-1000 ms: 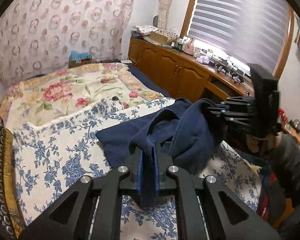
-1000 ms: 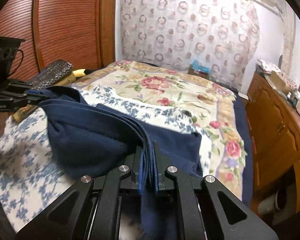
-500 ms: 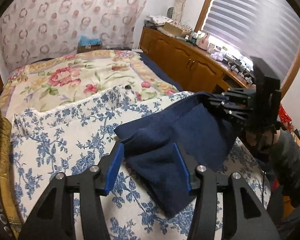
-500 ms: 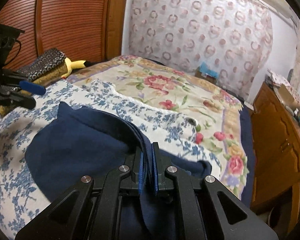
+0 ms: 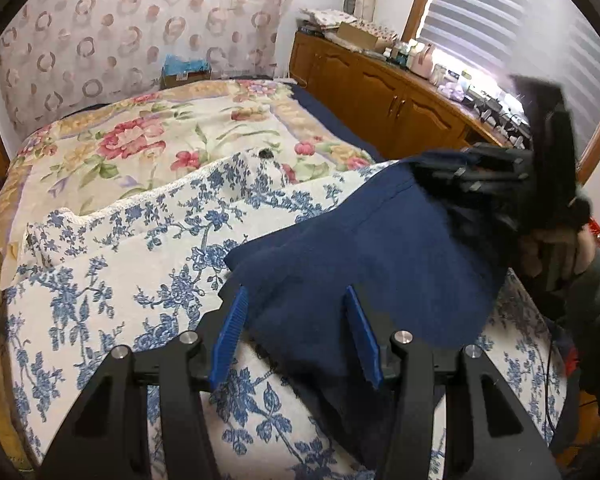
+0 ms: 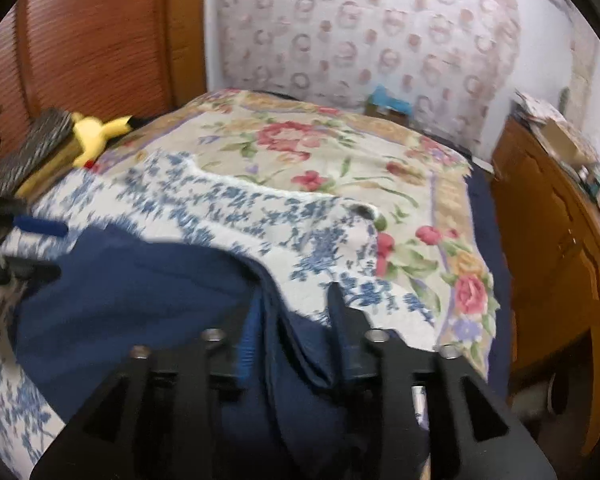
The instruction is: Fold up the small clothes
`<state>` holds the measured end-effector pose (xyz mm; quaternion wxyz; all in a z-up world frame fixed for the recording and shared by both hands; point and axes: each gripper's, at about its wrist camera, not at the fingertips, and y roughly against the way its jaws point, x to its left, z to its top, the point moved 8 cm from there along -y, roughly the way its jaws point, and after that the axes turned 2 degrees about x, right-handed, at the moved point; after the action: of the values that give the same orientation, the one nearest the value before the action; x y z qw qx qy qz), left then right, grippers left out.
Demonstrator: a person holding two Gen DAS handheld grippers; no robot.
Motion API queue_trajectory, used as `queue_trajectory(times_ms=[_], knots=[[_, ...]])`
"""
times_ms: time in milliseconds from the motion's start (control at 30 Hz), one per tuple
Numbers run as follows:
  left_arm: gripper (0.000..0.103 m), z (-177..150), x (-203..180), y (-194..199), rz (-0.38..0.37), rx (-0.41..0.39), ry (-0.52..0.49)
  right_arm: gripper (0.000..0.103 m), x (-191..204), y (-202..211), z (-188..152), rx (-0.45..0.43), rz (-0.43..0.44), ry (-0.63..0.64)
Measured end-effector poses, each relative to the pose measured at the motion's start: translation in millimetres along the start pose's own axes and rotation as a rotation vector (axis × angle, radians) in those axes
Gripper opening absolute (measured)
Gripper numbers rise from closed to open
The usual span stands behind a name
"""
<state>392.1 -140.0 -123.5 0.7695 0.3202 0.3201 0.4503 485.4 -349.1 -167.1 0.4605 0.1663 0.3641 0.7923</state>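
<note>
A folded navy fleece garment [image 5: 364, 264] lies flat on the blue-flowered bedspread [image 5: 112, 280].

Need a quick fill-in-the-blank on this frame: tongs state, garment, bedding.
1. The left tongs are ____.
2. The garment is dark ____.
3. The garment lies on a white cloth printed with ____ flowers.
4. The yellow plush toy sits near the ____ slatted door.

Missing words: open; blue; blue; wooden

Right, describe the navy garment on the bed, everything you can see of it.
The navy garment is plain dark blue, fleecy-looking cloth, folded over in layers and lying on the blue-flowered bedspread. The open left gripper straddles its near edge. The right gripper, blurred, also looks open around a layered edge.
</note>
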Motion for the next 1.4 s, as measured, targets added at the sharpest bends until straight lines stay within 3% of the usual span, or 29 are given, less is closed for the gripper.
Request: queue_trajectory(times_ms=[200,400,533,667,1100,1267,1333,1367,1400], knots=[[0.051,-1,6,-16,0.008,0.019,0.007,0.046,-27,30,2,-0.045,-0.049,-0.085],[0.053,-2,8,-22,0.018,0.023,0.004,0.057,-54,58,-20,-0.051,-0.085,-0.161],[0.061,-3,11,-27,0.019,0.027,0.012,0.061,-55,52,-47,0.001,-0.033,-0.214],[0.064,-4,16,-31,0.004,0.033,0.033,0.062,-55,35,-64,0.052,-0.035,-0.24],[0.065,7,14,-41,0.024,0.032,0.019,0.061,-47,10,-68,0.075,0.145,-0.337],[0.055,8,12,-43,0.017,0.019,0.005,0.038,-41,11,-66,0.071,0.194,-0.325],[0.042,9,12,-43,0.011,0.018,0.007,0.034,-38,10,-66,0.075,0.203,-0.314],[0.036,10,12,-43,0.008,0.016,0.005,0.028,-36,10,-66,0.076,0.211,-0.313],[0.026,11,11,-42,0.006,0.014,0.004,0.027,-34,10,-66,0.077,0.231,-0.315]])
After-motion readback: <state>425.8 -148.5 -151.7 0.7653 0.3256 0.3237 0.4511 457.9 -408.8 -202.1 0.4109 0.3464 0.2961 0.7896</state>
